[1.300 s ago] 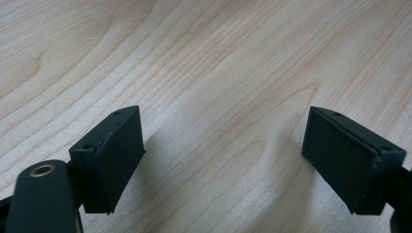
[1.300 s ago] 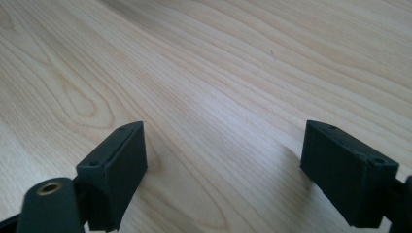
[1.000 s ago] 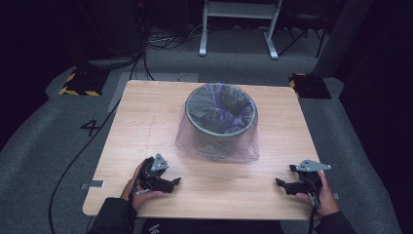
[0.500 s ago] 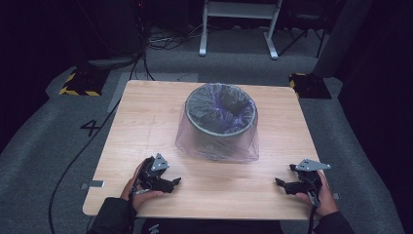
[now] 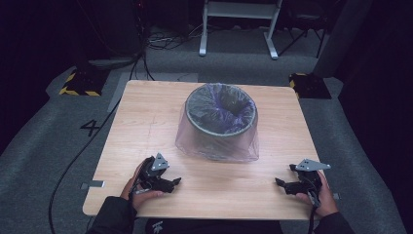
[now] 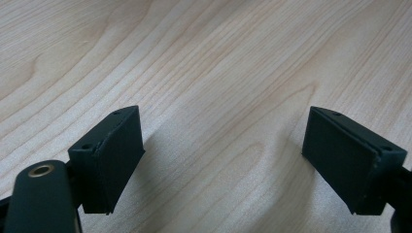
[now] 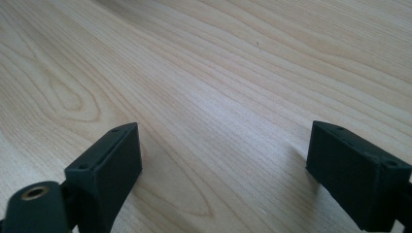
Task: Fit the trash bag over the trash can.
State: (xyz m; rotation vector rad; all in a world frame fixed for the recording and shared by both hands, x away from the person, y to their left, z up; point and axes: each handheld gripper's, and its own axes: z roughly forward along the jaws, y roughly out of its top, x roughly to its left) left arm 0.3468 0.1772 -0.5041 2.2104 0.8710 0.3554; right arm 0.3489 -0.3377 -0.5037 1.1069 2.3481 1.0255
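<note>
Jaws wide apart on both left gripper [image 5: 176, 182] and right gripper [image 5: 281, 183], nothing between, resting low on the desk [image 5: 146, 122]. Lined waste bin [image 5: 220, 122] well ahead, mid-desk, purple bag [image 5: 192, 146] draped outside. Probably the start: next, reaching for the bag's edge.

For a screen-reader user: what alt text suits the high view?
A round grey bin lined with a translucent purple plastic bag stands mid-table on a light wooden table. Near the front edge, the left gripper and right gripper rest open, empty.
</note>
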